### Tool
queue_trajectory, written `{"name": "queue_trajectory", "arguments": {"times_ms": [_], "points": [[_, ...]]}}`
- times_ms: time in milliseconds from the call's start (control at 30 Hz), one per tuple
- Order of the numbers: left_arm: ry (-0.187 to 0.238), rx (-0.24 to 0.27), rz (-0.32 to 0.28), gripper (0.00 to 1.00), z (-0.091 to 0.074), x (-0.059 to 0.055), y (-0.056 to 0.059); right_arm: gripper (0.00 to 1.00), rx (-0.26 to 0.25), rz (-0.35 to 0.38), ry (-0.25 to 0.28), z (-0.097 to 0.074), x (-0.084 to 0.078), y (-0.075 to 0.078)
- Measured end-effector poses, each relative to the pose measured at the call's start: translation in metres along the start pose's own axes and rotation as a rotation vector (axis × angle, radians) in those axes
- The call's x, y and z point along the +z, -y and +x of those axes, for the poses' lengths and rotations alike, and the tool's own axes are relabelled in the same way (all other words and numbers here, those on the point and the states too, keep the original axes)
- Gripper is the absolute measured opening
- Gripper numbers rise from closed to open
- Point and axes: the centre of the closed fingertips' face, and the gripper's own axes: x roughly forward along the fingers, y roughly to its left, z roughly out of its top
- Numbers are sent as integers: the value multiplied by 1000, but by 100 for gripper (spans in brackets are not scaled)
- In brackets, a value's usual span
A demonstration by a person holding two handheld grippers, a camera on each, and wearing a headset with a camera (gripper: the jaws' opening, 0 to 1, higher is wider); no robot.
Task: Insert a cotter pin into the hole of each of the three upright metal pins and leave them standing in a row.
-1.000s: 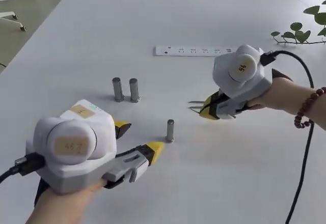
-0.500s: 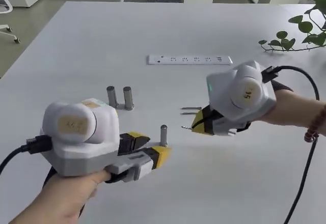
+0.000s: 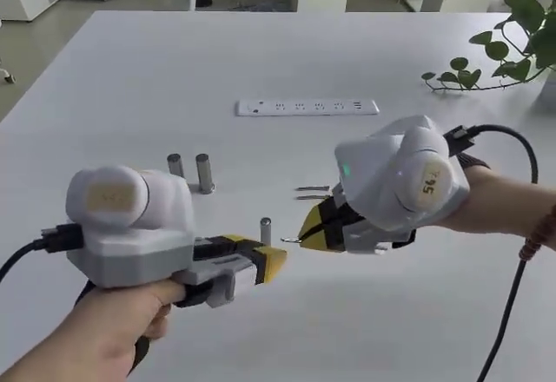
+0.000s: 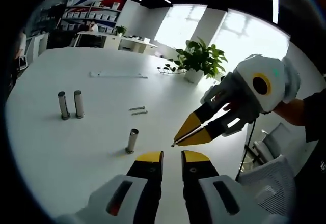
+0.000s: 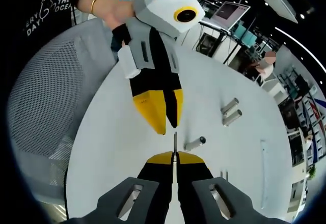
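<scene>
Right gripper [image 3: 304,230] clamped on thin steel cotter pin [image 5: 174,147], tip just beside lone grey metal pin [image 3: 266,230], upright mid white desk [image 3: 391,312]. Left gripper [image 4: 173,156] parted, empty. Spare cotter pins [image 3: 311,193] lie beyond; two more metal pins [image 3: 204,174] far left. We judge none fitted yet.

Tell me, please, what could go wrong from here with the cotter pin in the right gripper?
The nearest metal pin stands free, with the open left gripper not around it, so a push from the cotter pin could topple it. The right gripper pinches that thin pin with its tip sticking out; it may twist or slip.
</scene>
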Motion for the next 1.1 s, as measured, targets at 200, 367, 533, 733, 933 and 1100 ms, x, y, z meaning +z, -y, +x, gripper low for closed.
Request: {"name": "queue_trajectory", "arguments": {"times_ms": [200, 367, 533, 733, 933, 1100], "points": [[-8, -3, -5, 9, -1, -3, 1, 0, 4, -4, 26, 3, 7, -5], [-7, -5, -36, 5, -3, -6, 0, 0, 21, -25, 32, 6, 11, -11], [-8, -20, -81, 2, -3, -8, 2, 0, 15, -35, 44, 6, 15, -11], [5, -21, -117, 1, -2, -7, 3, 0, 16, -66, 48, 6, 19, -11], [8, -22, -139, 0, -2, -6, 3, 0, 13, -70, 50, 6, 19, -10], [-3, -25, -101, 0, -2, -8, 5, 0, 15, -92, 39, 7, 19, -12]]}}
